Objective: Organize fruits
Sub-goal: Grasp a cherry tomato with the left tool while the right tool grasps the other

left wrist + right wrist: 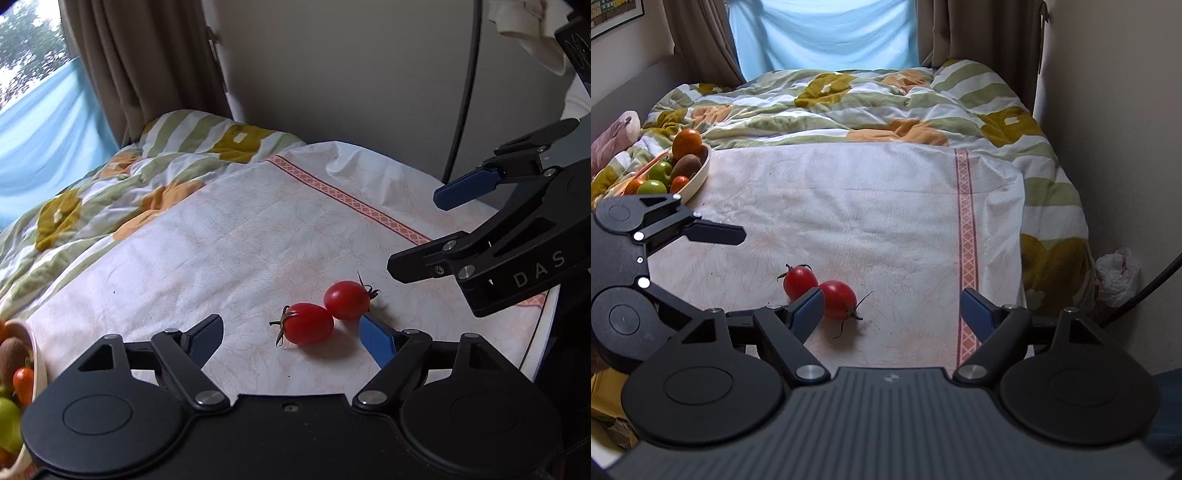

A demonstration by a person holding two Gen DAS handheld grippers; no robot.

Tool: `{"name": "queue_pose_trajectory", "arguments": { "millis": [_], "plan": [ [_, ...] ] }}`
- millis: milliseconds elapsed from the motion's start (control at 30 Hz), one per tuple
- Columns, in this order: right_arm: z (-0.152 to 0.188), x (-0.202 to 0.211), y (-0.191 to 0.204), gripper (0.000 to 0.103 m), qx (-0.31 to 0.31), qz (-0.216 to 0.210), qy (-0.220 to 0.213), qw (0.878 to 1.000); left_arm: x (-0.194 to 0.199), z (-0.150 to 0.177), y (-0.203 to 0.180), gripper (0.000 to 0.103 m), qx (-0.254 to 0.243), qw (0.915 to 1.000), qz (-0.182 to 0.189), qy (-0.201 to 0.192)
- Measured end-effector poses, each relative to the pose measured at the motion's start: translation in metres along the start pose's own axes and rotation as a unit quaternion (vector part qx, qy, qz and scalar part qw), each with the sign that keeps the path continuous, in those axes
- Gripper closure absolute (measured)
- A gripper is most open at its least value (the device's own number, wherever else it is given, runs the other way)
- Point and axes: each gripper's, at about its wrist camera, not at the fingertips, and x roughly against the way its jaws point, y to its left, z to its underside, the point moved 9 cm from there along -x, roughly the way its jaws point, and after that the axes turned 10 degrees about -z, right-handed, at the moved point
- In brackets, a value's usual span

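Most of the fruit already sits in the cream bowl point(700, 173) at the upper left of the right wrist view: an orange point(687, 143), a kiwi point(686, 166), green apples point(652, 187) and a small tomato point(679, 183). Two red tomatoes, touching each other, are still out on the white cloth point(849, 206) over the table, low and centre in both views: the near tomato point(308, 324) and the far tomato point(347, 300), as the left wrist view shows them. By my judgement these two are what remains.

The left hand-held gripper point(295, 334) has its jaws apart, bracketing the near tomato without pressing it. The right hand-held gripper point(892, 308) is likewise apart and holds nothing; its left finger covers part of the tomatoes.

In the left wrist view the bowl is cut off at the lower left edge, so its full contents stay unclear. The table's edge shows only at the right, under the cloth. The people's hands are out of sight.
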Motion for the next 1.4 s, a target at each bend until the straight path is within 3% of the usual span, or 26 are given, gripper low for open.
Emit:
{"name": "queue_pose_trajectory", "arguments": {
  "millis": [300,467,733,800,1233,1400],
  "plan": [
    [0.014,-0.031,0.01,0.018,0.03,-0.042,0.017,0.999,-0.027,0.009,-0.003,0.029,-0.075,0.9951,0.062,-0.017],
    [0.016,-0.038,0.011,0.018,0.034,-0.057,0.022,0.998,-0.027,0.008,-0.008,0.031,-0.107,0.9902,0.084,-0.035],
    [0.014,-0.047,0.014,0.023,0.059,-0.074,0.03,0.995,-0.033,0.012,-0.011,0.047,-0.112,0.9858,0.123,-0.025],
    [0.014,-0.049,0.015,0.025,0.065,-0.079,0.03,0.994,-0.034,0.01,-0.009,0.055,-0.108,0.9862,0.124,-0.022],
    [0.01,-0.064,0.032,0.038,0.092,-0.104,0.034,0.99,-0.027,0.016,0.011,0.055,-0.084,0.9911,0.102,-0.01],
    [0.011,-0.069,0.038,0.051,0.097,-0.108,0.039,0.989,-0.022,0.019,0.019,0.055,-0.068,0.9935,0.091,-0.007]
  ]
}}
